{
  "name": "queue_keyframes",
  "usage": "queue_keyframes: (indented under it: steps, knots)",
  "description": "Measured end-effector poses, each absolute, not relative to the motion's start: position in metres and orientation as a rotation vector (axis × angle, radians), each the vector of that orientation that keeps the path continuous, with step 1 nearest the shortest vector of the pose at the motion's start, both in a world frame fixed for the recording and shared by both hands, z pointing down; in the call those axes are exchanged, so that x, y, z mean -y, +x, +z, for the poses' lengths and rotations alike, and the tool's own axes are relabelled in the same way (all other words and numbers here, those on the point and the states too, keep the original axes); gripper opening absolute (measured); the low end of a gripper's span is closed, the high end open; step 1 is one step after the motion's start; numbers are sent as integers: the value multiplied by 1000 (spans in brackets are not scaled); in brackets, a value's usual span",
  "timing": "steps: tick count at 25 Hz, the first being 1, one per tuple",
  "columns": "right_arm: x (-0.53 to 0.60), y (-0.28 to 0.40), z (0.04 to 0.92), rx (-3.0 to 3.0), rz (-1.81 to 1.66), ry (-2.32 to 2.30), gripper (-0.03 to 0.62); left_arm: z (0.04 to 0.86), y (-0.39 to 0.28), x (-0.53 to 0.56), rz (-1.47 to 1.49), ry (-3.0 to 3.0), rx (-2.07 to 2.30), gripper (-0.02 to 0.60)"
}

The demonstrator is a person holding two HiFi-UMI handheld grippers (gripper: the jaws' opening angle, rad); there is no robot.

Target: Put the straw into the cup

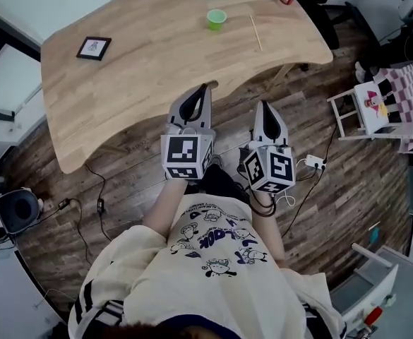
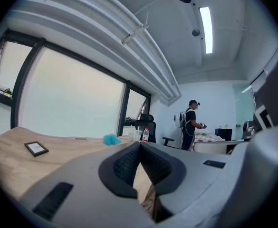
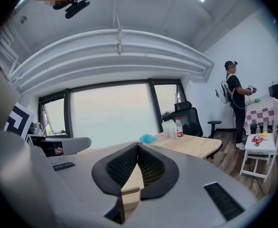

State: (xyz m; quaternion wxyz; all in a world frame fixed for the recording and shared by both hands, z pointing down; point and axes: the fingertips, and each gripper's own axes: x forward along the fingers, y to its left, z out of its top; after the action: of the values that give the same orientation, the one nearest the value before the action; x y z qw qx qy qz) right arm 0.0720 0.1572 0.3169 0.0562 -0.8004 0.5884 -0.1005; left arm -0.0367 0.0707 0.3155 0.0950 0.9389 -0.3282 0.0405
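Task not begun. Left gripper [image 1: 204, 90] and right gripper [image 1: 265, 108] both pinched closed, nothing between the jaws, held short of table [image 1: 142, 83] edge. Straw [image 1: 255, 32] lies flat near green cup [image 1: 217, 18], to its right, at the far side. Suggest: open right jaws, pinch straw near one end, tilt upright over the rim; left steadies cup.

The wooden table [image 1: 157, 69] carries 1 green cup [image 1: 217, 18], 1 straw [image 1: 255, 32] (lying flat) and 1 black frame [image 1: 94, 48].

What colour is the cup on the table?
The cup is light green; the head view shows it best.
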Motion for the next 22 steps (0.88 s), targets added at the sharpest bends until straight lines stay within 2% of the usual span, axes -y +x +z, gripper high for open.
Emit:
queue_keyframes:
  steps: [9, 22]
  knots:
    - [-124, 119, 322, -1843, -339, -2352, -6, 315, 3, -46, 126, 2771, 1052, 32]
    - [-102, 147, 337, -1840, -418, -2308, -5, 327, 18, -27, 187, 2727, 1125, 32]
